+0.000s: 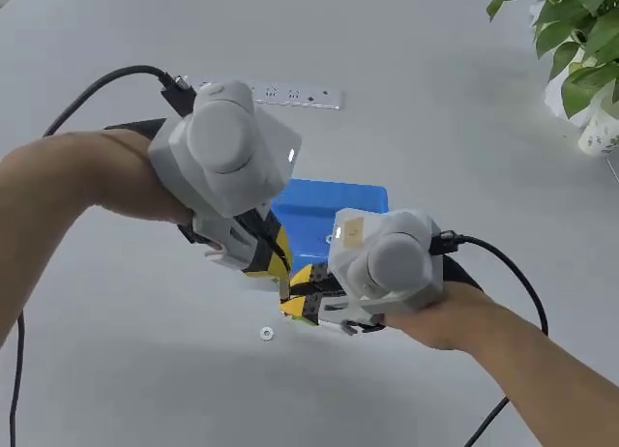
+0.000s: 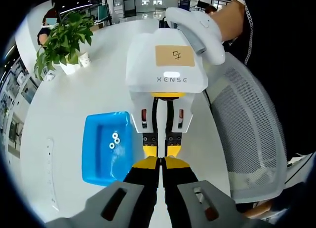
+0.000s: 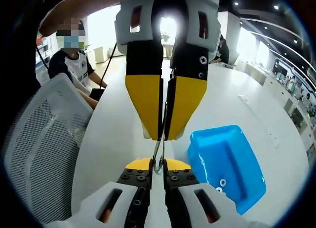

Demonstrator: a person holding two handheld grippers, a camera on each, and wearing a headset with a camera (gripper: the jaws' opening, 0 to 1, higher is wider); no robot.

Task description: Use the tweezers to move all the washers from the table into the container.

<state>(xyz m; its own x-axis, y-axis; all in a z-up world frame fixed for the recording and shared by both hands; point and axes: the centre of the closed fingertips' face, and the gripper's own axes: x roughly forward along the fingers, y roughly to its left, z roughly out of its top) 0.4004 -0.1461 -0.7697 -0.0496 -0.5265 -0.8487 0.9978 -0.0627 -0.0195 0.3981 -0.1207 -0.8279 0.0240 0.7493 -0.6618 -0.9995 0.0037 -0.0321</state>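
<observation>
Yellow-tipped left claw [image 2: 161, 163] and right claw [image 3: 158, 165] meet tip to tip, both pinched narrow on the tweezers [image 3: 159, 151].

Left gripper [image 1: 280, 263] and right gripper [image 1: 302, 294] tip to tip, both clamped on tweezers [image 3: 159, 149], blocking near edge of blue container [image 1: 334, 200]. Washer [image 1: 267, 333] just beside them on table [image 1: 145, 370]; tabletop open left and front. Power strip [image 1: 290, 96] far back, plant [image 1: 571, 41] far right, well apart. Cables [image 1: 503, 263] trail both sides.
</observation>
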